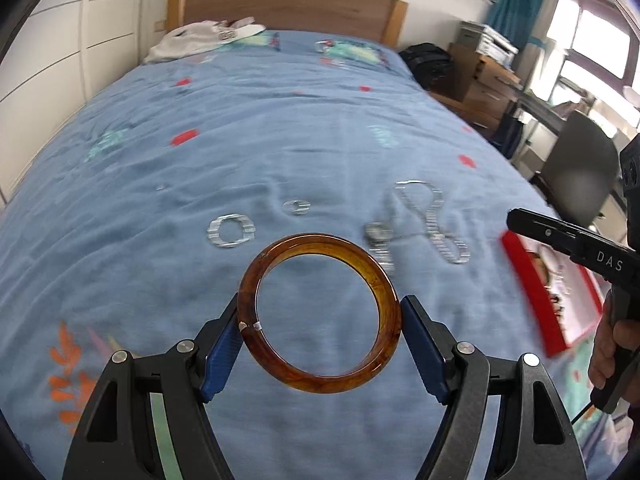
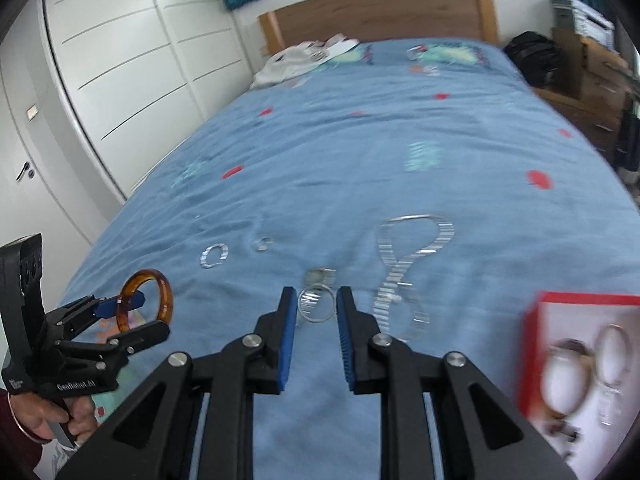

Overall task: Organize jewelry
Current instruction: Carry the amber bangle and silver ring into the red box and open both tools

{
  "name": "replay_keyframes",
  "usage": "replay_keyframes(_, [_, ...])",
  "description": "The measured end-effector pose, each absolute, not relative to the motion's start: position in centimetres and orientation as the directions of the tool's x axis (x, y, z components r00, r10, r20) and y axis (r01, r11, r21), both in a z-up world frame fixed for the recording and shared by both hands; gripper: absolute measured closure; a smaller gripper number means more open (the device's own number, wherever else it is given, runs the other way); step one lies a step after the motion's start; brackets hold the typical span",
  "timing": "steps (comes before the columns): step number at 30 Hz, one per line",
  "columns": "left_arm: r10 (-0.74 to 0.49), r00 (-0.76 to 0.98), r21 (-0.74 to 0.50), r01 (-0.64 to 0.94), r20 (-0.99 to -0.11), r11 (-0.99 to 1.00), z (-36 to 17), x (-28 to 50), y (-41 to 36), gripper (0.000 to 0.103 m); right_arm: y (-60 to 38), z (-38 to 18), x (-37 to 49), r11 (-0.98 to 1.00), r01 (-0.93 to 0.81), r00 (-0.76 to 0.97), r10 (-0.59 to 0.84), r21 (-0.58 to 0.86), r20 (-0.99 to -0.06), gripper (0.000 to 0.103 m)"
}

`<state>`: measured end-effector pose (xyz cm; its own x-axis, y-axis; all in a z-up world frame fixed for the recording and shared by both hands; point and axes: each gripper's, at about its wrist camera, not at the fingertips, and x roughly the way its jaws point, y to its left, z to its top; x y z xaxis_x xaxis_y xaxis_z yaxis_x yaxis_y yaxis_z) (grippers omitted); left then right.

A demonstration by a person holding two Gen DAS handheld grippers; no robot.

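Above blue bedding, left claw grips amber bangle.

Both cameras are looking down along their claws, close over the bed. They are facing the headboard. Both are sharing the blue bedspread.

The letters "DAS" are printed in white on the black body of the right gripper, as seen from the left wrist view. The marking "GenRobot.AI" is printed in white on the black body of the left gripper, as seen from the right wrist view. A smaller label beside it cannot be read.
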<state>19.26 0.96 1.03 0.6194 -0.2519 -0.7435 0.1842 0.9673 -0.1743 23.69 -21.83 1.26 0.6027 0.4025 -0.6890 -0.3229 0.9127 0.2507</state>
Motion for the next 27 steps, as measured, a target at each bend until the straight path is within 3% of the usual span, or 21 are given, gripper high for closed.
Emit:
replay_keyframes(13, [-0.419,0.550,-0.211,0.402,-0.723,0.891,2.5,18.7,-13.5,0.029,-37.6,1.9,20.1,0.973,-0.167,0.640,0.228,0.157,-0.734,0.084])
replay_keyframes(27, [-0.471,0.456,-0.170,0.558,-0.755,0.812,-0.3,23.8,-28.0,0.029,-45.7,-2.8,25.8,0.933,-0.342,0.510,0.284,0.111,-0.812,0.084])
